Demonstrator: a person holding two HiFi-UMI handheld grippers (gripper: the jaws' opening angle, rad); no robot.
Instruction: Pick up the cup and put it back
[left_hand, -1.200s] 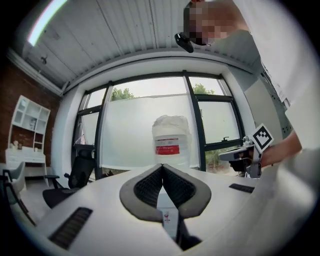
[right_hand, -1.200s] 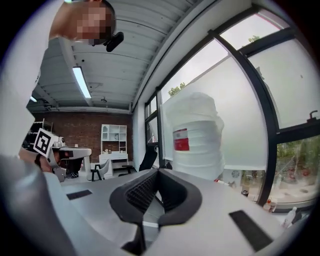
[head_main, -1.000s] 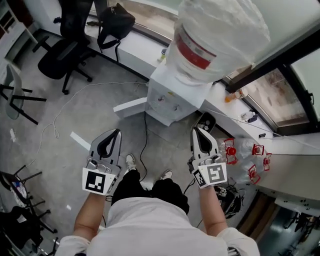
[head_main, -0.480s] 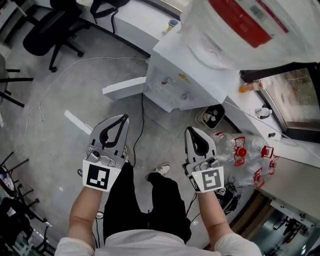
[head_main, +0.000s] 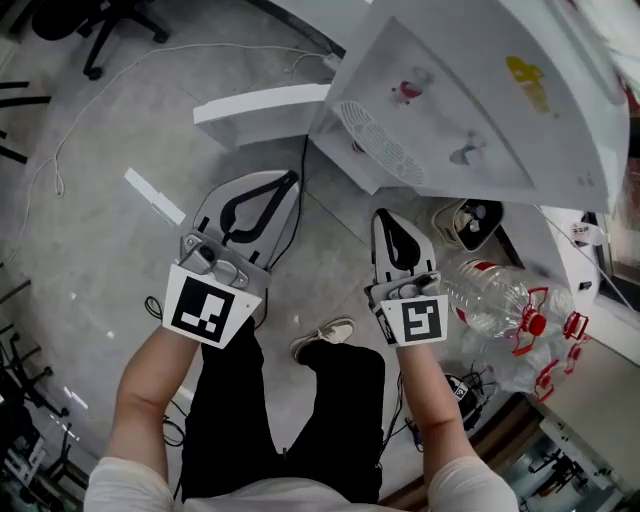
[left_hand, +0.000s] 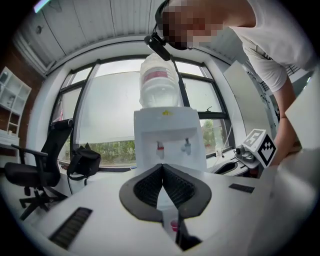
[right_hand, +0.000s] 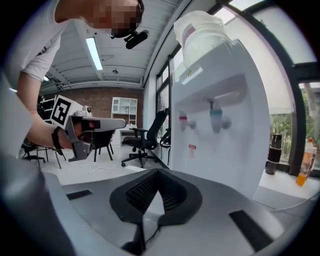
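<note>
left gripper: jaws together, empty | right gripper: jaws together, empty | cup: apparently the small pink thing low at the water dispenser front, uncertain | handling: probably light, thin-walled, so pinch mid-wall gently

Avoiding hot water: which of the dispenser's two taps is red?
The left plastic tap, facing the white water dispenser; the right tap is pale blue.

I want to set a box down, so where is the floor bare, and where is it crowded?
The floor is bare left of the left gripper, below the white strip. It is crowded right of the right gripper: bottles and a bin sit beside the dispenser.
</note>
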